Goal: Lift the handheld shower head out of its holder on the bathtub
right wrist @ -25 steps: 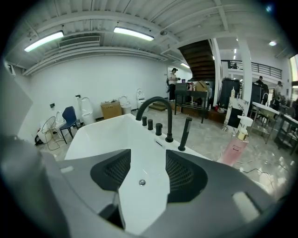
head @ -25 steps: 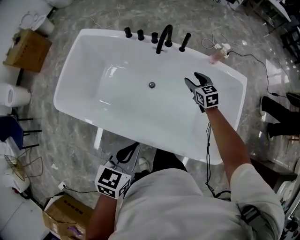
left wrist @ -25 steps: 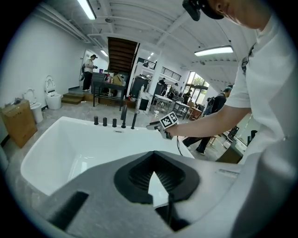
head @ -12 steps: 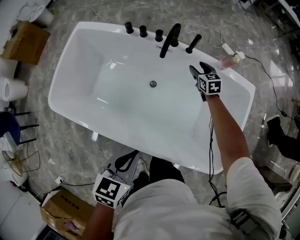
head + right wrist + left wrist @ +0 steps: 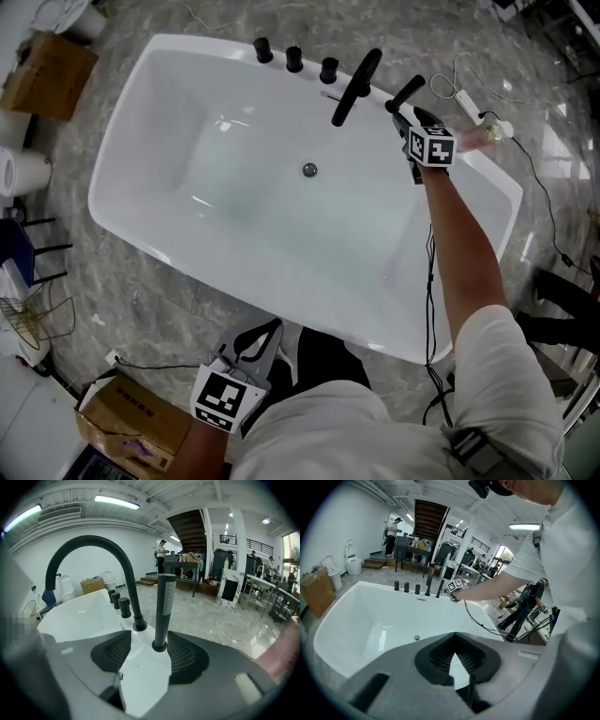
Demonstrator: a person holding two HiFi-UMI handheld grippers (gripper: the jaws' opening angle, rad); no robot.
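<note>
The black handheld shower head [image 5: 407, 91] stands upright in its holder on the far rim of the white bathtub [image 5: 141, 112], to the right of the curved black spout [image 5: 356, 86]. My right gripper [image 5: 409, 116] is open just in front of it. In the right gripper view the shower head [image 5: 164, 606] rises between the jaw tips of the right gripper [image 5: 149, 638], its base close to the right pad [image 5: 187, 656], not clamped. My left gripper [image 5: 270, 326] hangs outside the tub's near side; the left gripper [image 5: 454, 637] is shut on nothing.
Three black knobs [image 5: 294, 58] line the rim left of the spout. A drain [image 5: 309, 170] sits in the tub floor. Cardboard boxes [image 5: 47, 61] lie on the marble floor at left, and a cable with a power strip [image 5: 469, 94] at right.
My right gripper has moved from over the tub basin to the far rim, and its open jaws now flank the shower head's base. The left gripper has stayed low by the near side.
</note>
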